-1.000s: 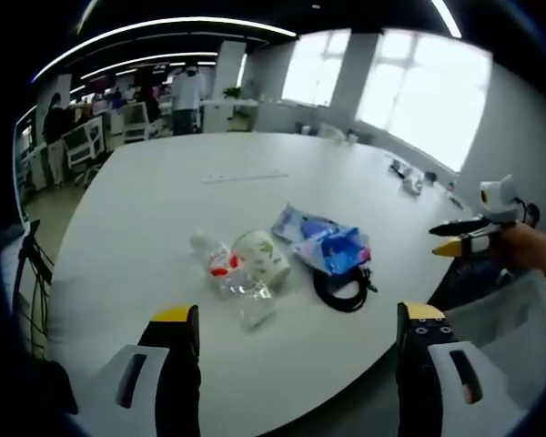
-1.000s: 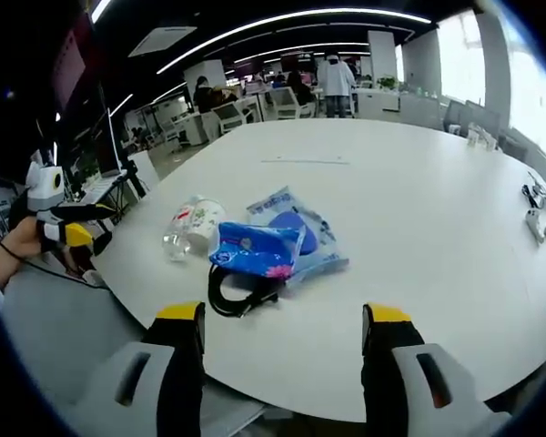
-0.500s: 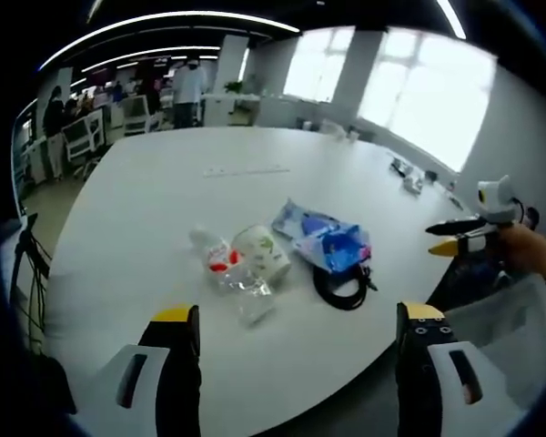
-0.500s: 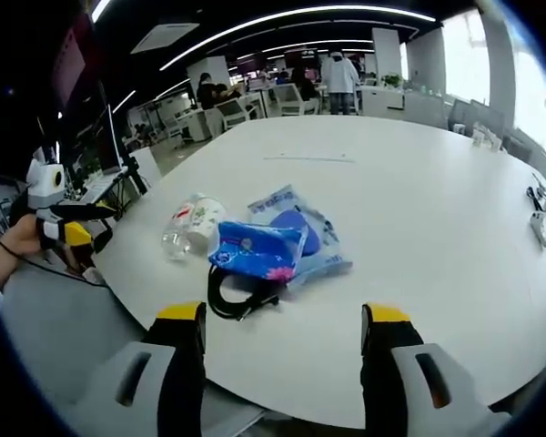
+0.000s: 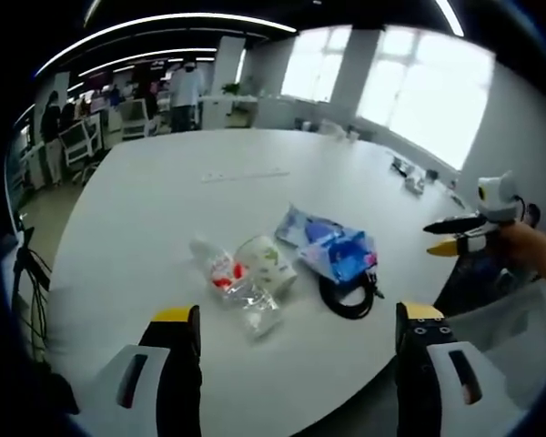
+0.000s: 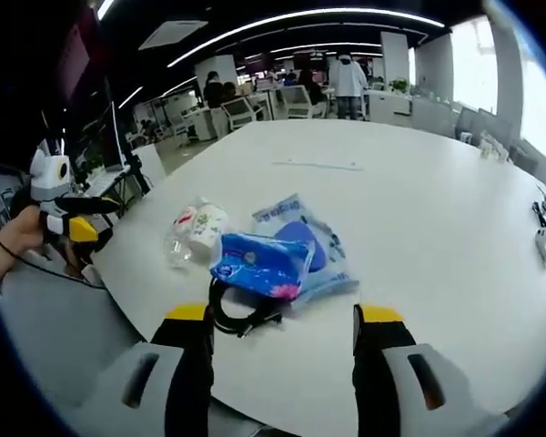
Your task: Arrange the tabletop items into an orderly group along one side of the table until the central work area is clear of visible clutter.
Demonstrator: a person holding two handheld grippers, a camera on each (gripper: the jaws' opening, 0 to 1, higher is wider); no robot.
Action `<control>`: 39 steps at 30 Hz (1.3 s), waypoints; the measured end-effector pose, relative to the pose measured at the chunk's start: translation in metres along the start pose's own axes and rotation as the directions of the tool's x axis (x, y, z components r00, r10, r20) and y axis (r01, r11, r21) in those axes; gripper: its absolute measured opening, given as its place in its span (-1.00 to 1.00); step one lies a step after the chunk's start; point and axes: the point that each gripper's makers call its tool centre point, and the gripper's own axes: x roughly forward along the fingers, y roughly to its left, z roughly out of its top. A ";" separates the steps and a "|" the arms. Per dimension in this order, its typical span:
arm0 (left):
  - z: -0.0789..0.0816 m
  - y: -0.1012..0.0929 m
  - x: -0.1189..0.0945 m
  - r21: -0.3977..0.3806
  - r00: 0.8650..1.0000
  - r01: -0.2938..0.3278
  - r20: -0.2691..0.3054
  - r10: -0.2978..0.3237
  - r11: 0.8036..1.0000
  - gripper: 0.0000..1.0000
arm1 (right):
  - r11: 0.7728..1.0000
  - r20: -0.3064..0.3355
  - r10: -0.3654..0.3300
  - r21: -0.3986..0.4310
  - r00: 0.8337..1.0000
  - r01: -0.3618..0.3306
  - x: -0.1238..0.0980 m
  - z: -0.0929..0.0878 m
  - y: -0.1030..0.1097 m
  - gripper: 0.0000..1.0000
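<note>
A small pile lies near the front edge of the round white table [image 5: 146,209]: a clear plastic bottle [image 5: 226,276] with a red label, a white paper cup [image 5: 268,259] on its side, blue plastic packets [image 5: 334,248] and a coiled black cable [image 5: 348,296]. My left gripper [image 5: 298,314] hangs open in front of the pile, off the table edge. From the other side I see the bottle [image 6: 176,238], cup [image 6: 207,222], packets [image 6: 262,264] and cable [image 6: 237,314], with my right gripper [image 6: 284,314] open before them. The right gripper [image 5: 441,237] and the left gripper [image 6: 96,218] each appear hand-held in the other's view.
A thin pale strip [image 5: 246,175] lies on the table's far middle. Small devices [image 5: 409,177] sit at the table's far right edge. Desks, chairs and standing people [image 6: 348,77] fill the room behind. Bright windows [image 5: 428,91] line one wall.
Both views have shifted slightly with the hands; the right gripper's camera has come a little closer to the pile. The items have not moved, and both grippers stay open.
</note>
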 end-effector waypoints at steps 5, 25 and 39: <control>-0.009 0.001 0.006 -0.025 1.000 0.000 -0.011 0.000 1.000 0.68 | 1.000 0.028 0.019 0.010 0.999 -0.019 0.004 0.013 0.003 0.18; -0.006 0.005 0.003 -0.039 1.000 -0.006 0.011 0.006 0.999 0.65 | 0.994 -0.031 0.107 -0.018 0.994 -0.108 0.045 0.035 0.038 0.16; -0.011 0.009 -0.005 -0.040 1.000 -0.024 0.006 0.024 0.999 0.63 | 0.980 -0.027 0.186 0.072 0.982 -0.183 0.085 0.054 0.073 0.07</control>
